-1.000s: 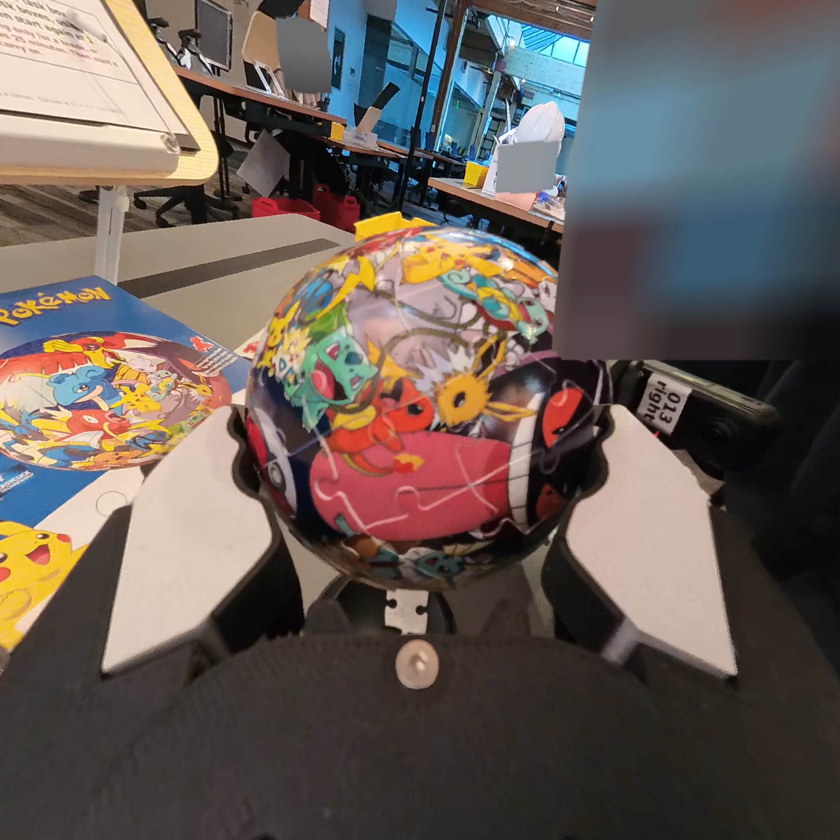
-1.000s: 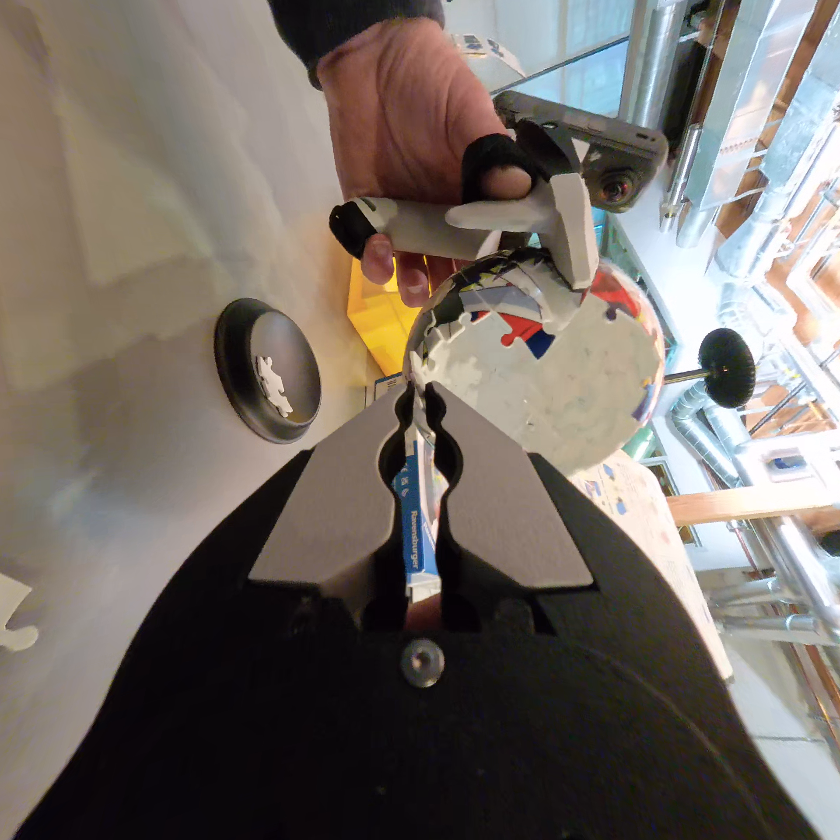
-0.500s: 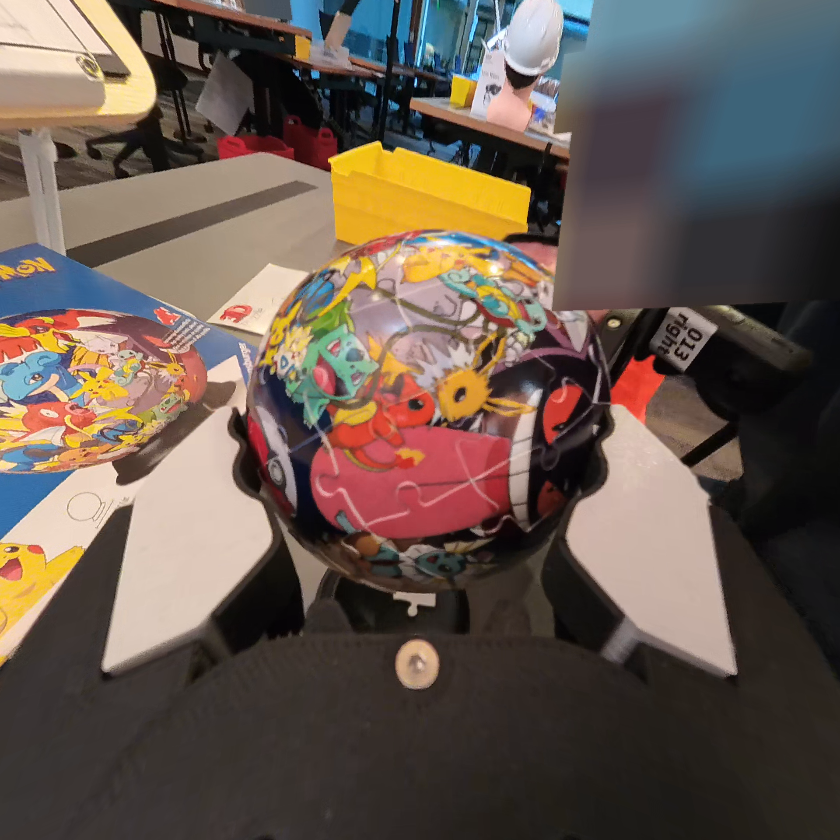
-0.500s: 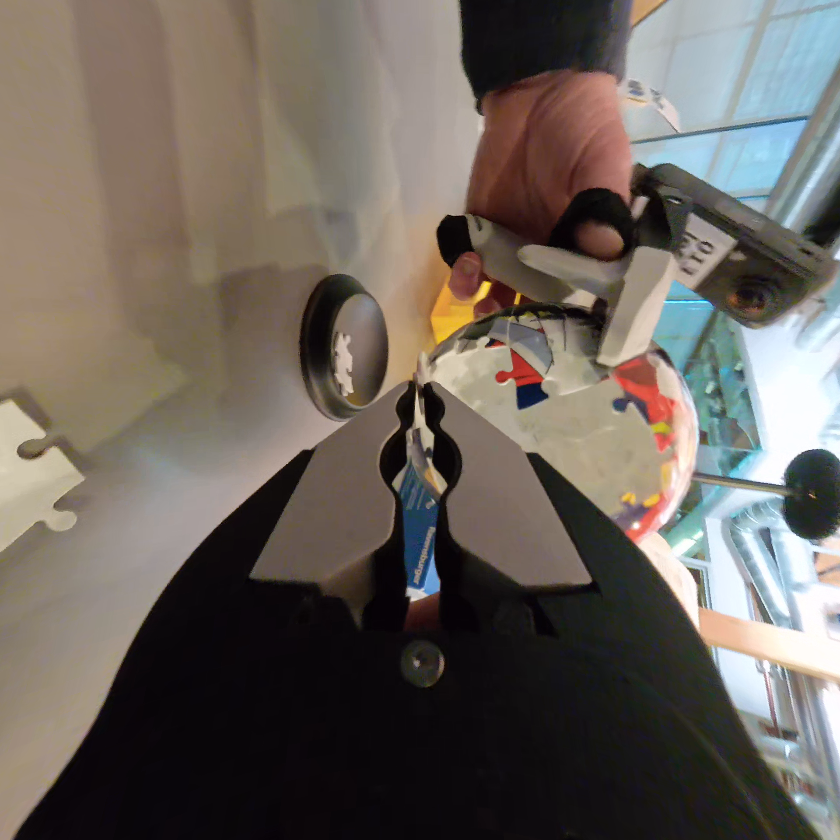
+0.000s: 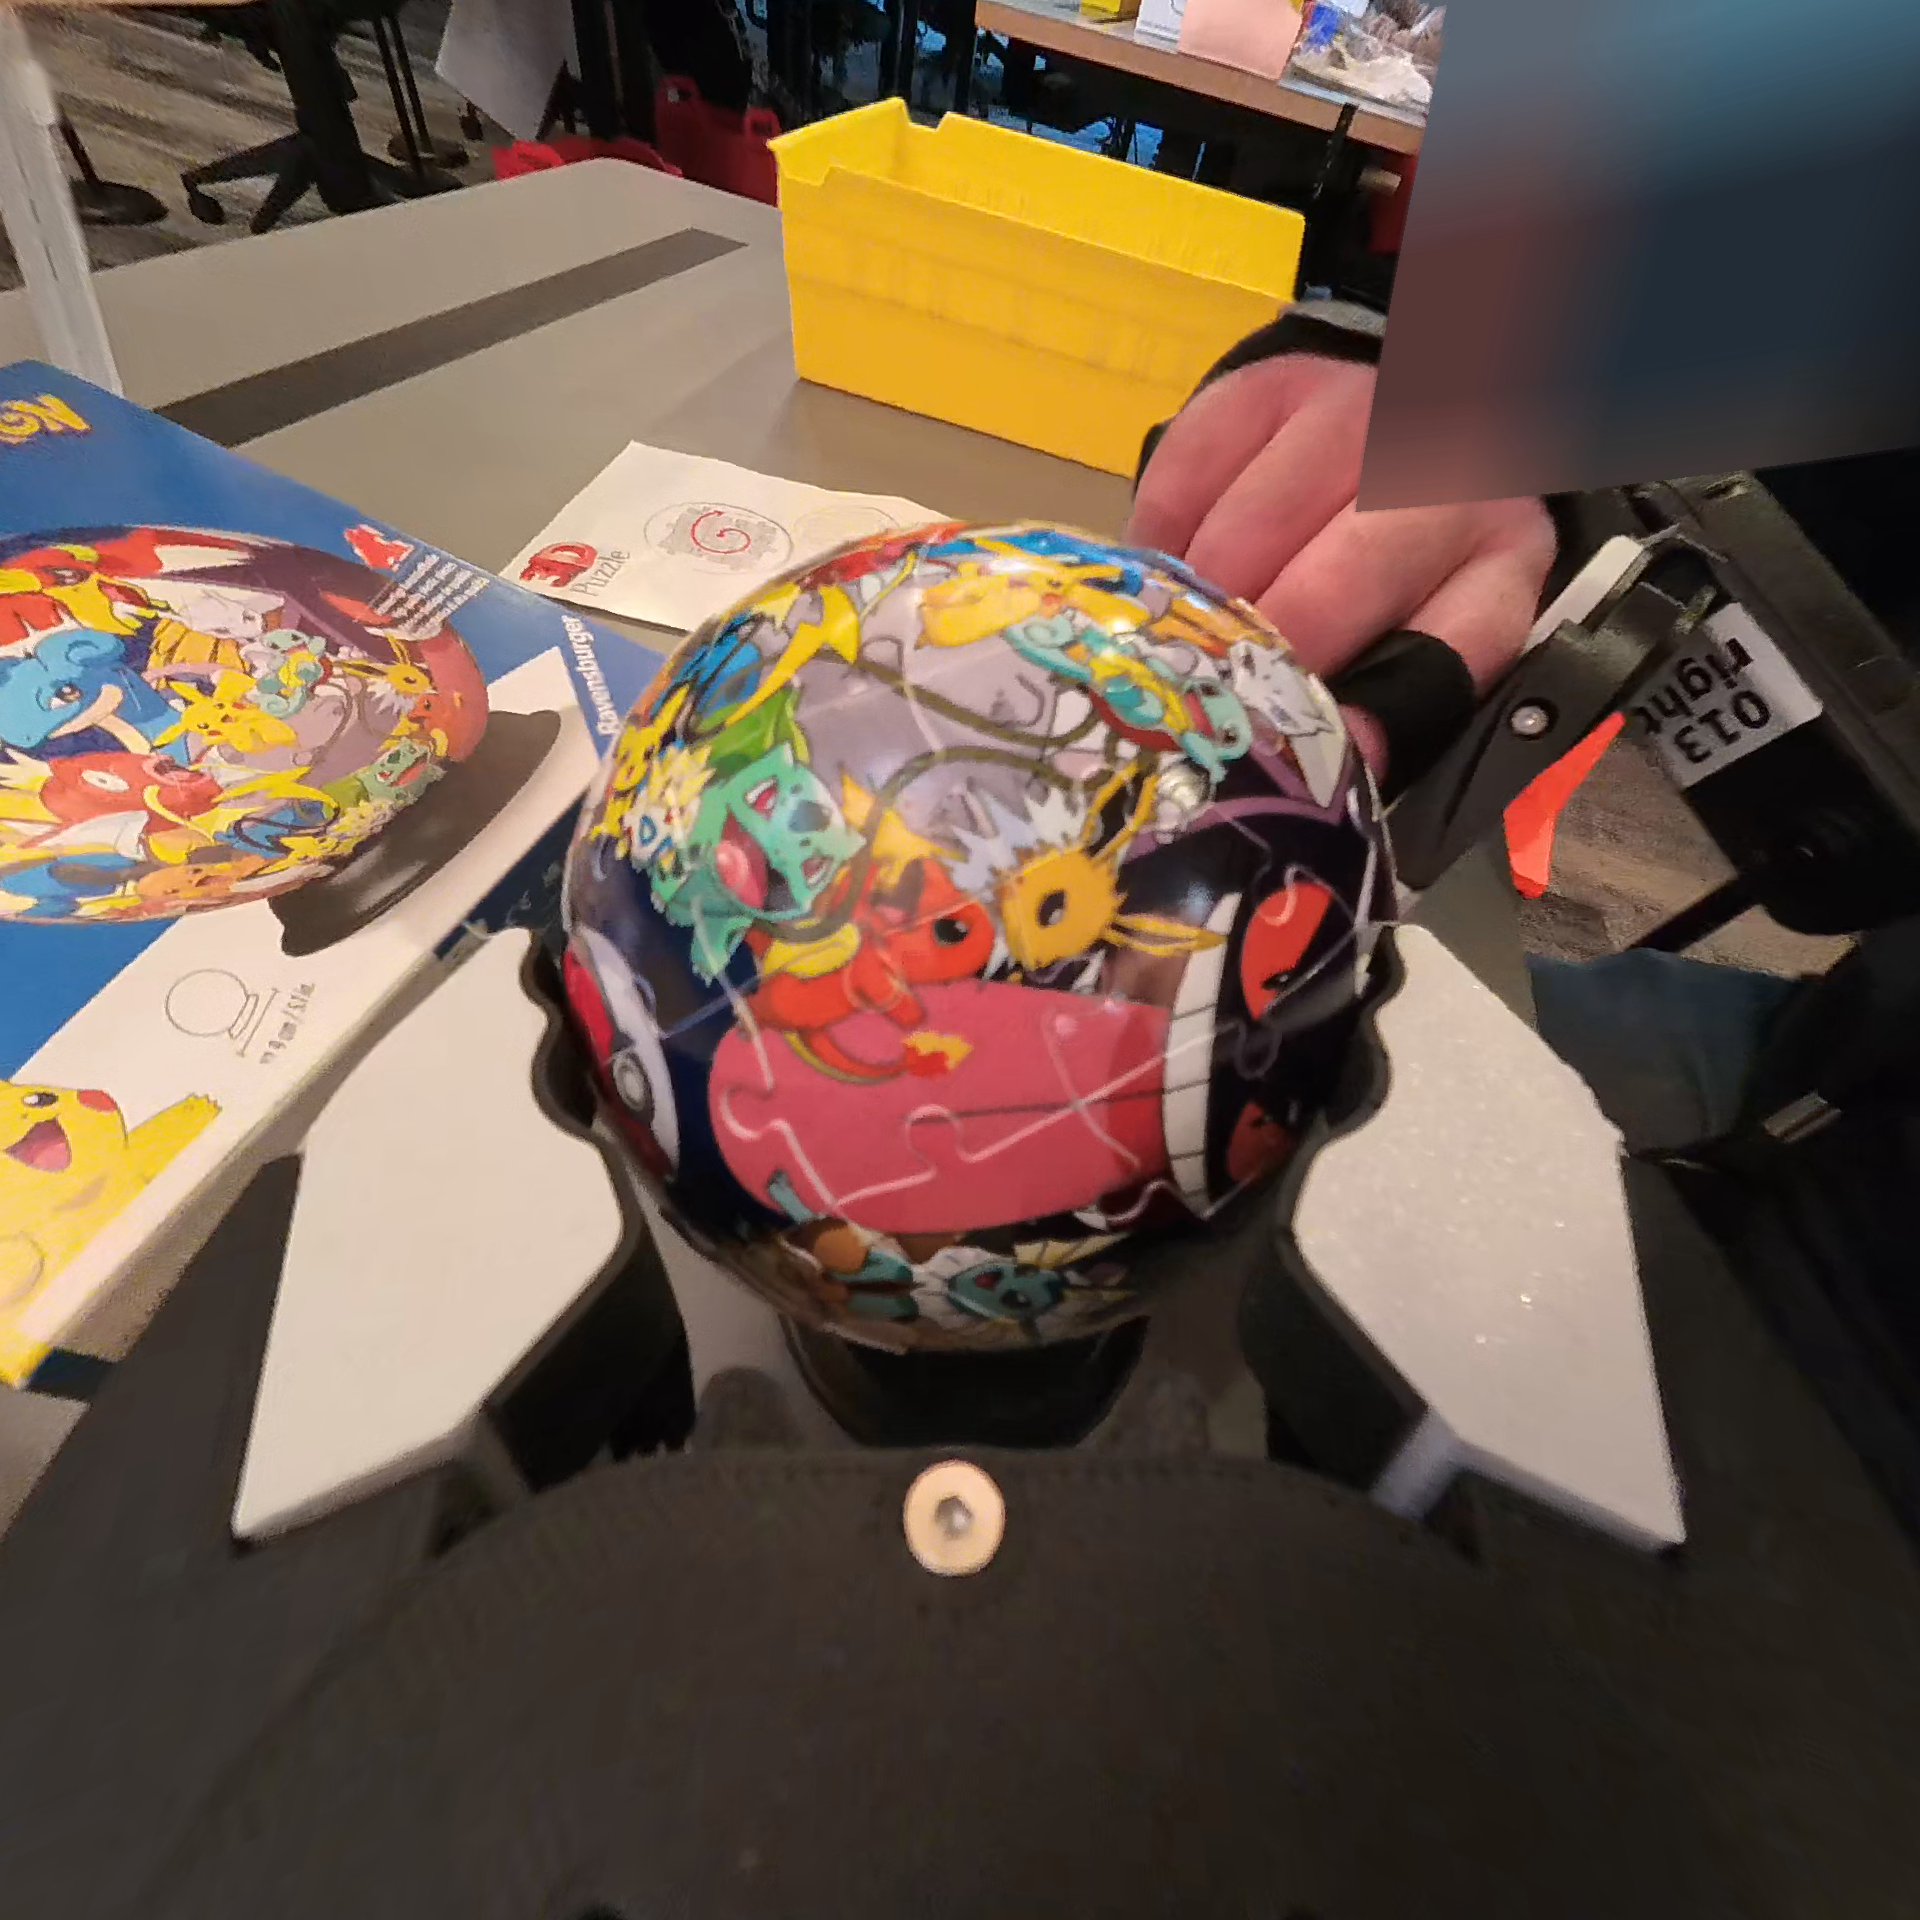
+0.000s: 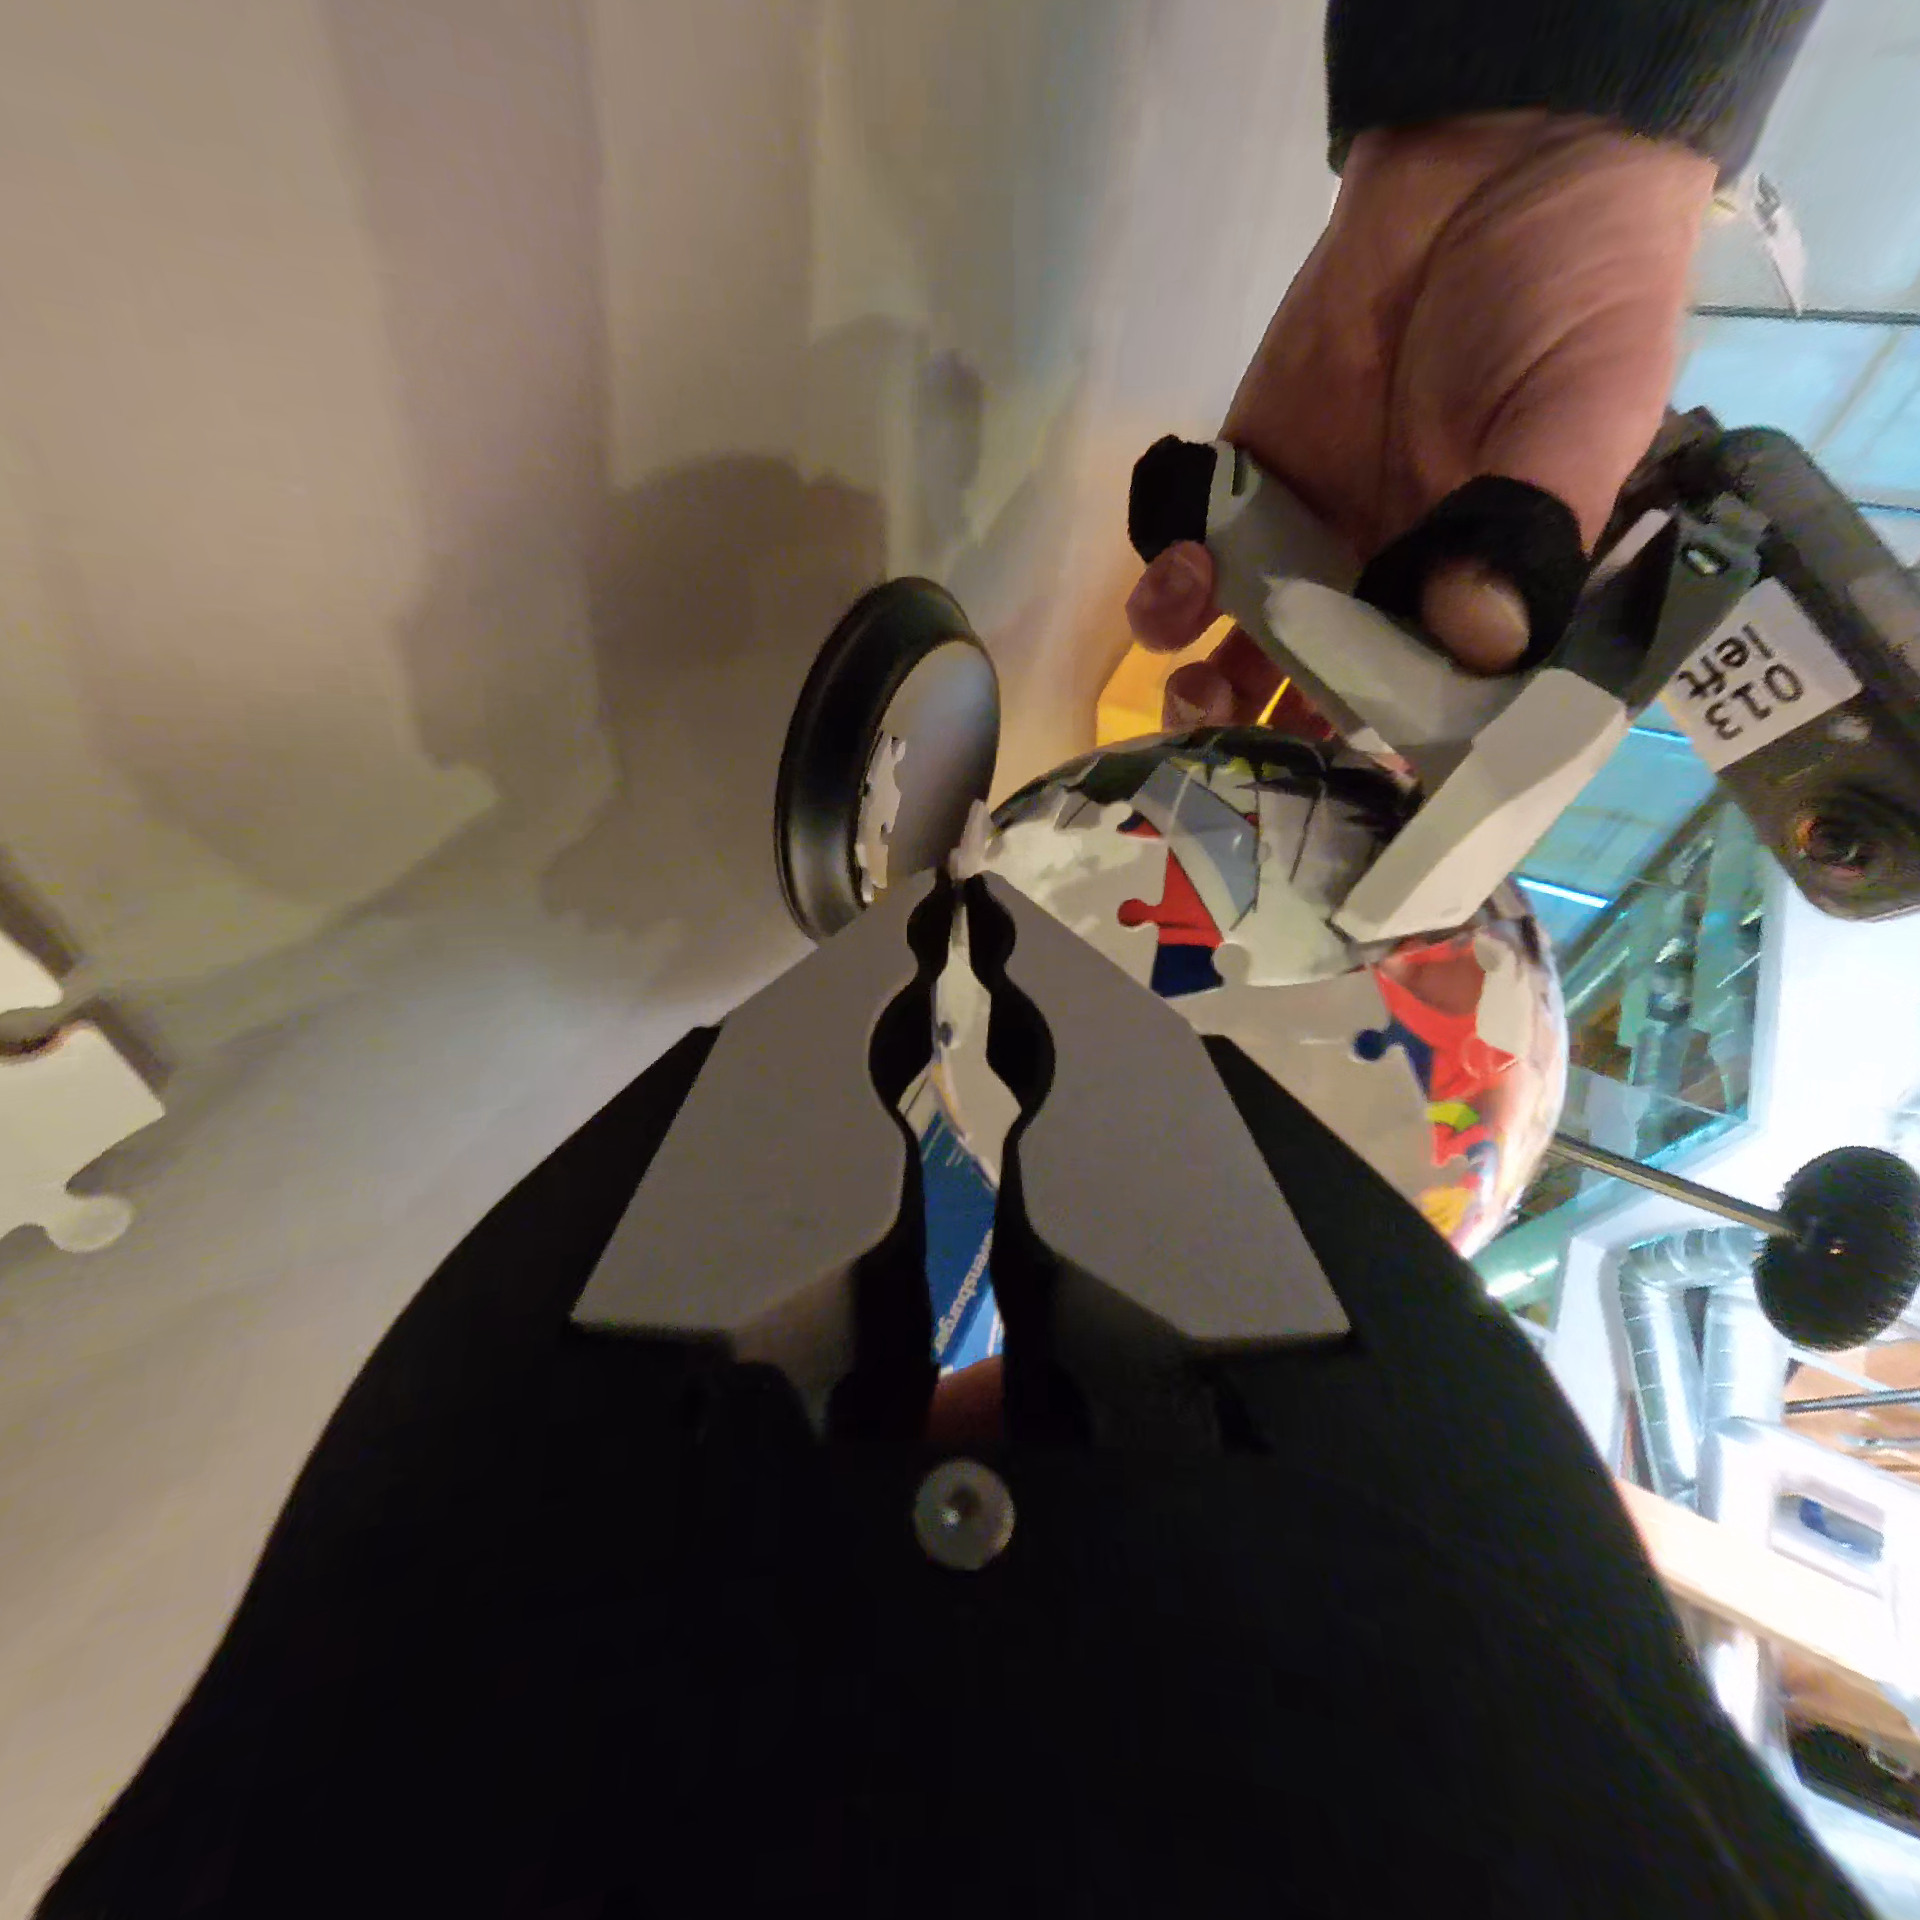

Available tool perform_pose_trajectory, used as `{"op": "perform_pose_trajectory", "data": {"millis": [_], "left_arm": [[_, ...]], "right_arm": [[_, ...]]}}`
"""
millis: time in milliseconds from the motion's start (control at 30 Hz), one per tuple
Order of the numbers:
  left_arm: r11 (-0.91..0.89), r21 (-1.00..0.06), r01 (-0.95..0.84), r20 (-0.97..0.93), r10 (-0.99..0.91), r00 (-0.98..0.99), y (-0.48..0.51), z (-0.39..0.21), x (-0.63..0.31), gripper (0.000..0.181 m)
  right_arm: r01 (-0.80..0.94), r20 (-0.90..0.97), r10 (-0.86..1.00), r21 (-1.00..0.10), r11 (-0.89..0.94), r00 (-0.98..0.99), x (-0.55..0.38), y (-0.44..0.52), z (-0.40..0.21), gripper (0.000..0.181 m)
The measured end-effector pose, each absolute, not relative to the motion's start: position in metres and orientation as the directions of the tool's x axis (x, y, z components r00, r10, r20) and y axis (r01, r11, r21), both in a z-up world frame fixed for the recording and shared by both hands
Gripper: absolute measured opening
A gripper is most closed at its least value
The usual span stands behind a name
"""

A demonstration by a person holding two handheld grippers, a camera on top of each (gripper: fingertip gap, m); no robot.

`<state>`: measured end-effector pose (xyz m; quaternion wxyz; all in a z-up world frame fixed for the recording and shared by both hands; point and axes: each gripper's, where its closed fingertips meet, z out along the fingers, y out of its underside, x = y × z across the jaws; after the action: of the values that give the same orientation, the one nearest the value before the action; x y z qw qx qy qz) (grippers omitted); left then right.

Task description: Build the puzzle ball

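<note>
Left view: your left gripper [image 5: 966, 1049] still hugged the ball [image 5: 977, 935] on both sides. You had tipped it down, so the box [image 5: 208, 790] near the table's left edge showed more.

Right view: your right gripper [image 6: 961, 899], pinched on a piece [image 6: 968, 847], had moved to the ball's open edge by the stand [image 6: 883, 758]. It looked nearly ready to go in.

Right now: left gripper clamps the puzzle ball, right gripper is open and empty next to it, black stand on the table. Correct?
Not quite. The right gripper is shut on a puzzle piece at the puzzle ball, per the right wrist view. The left gripper does clamp it, and the black stand sits on the table.
</note>
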<state>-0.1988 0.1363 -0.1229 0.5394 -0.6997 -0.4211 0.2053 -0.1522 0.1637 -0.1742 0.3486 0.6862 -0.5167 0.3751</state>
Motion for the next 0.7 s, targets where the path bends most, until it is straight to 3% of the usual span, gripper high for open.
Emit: {"op": "perform_pose_trajectory", "data": {"millis": [100, 567, 700], "left_arm": [[-0.048, -0.932, 0.359, 0.171, 0.815, 0.554, 0.132, -0.122, -0.199, 0.137], [-0.004, -0.931, 0.364, 0.201, 0.828, 0.523, 0.124, -0.128, -0.2, 0.137], [0.012, -0.927, 0.375, 0.215, 0.836, 0.505, 0.119, -0.129, -0.199, 0.137]], "right_arm": [[-0.967, 0.862, -0.457, 0.13, -0.221, 0.22, -0.149, 0.163, -0.178, 0.0], [-0.997, 0.892, -0.447, 0.04, -0.072, 0.068, -0.157, 0.16, -0.181, 0.0], [-0.996, 0.912, -0.4, 0.068, -0.066, 0.088, -0.151, 0.158, -0.182, 0.0]]}}
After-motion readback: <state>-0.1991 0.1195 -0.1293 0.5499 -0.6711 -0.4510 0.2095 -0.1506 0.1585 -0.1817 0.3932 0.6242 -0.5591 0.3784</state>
